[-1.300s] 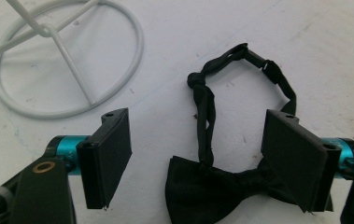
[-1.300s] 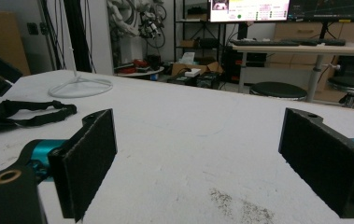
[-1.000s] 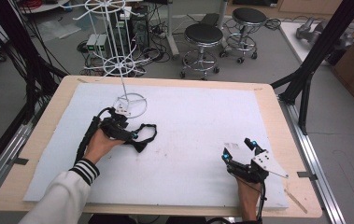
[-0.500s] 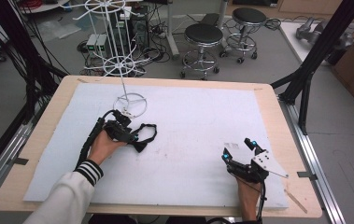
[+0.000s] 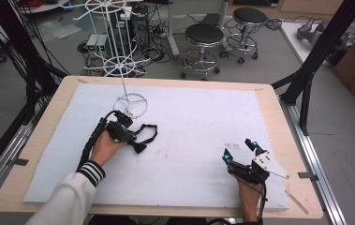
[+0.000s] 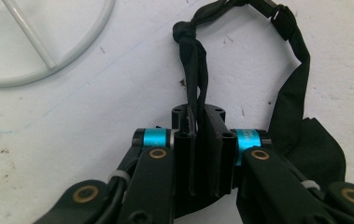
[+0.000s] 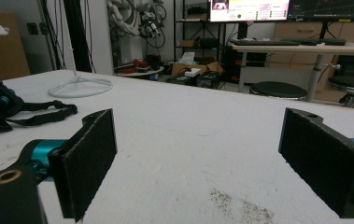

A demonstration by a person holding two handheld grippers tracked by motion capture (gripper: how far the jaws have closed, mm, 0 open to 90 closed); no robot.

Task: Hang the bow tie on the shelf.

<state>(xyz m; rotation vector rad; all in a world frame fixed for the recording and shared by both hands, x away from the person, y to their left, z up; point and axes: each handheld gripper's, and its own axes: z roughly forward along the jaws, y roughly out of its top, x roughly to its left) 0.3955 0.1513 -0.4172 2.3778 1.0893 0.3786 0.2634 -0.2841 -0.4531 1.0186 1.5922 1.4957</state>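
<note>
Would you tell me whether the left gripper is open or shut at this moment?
Shut. In the left gripper view the left gripper has its jaws pressed together on the black strap, which runs up from between them.

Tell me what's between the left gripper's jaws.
The left gripper has its jaws shut on a black strap, pinched just below its knot. The rest loops off to the right on the white table cover. How far the strap reaches inside the jaws is hidden.
</note>
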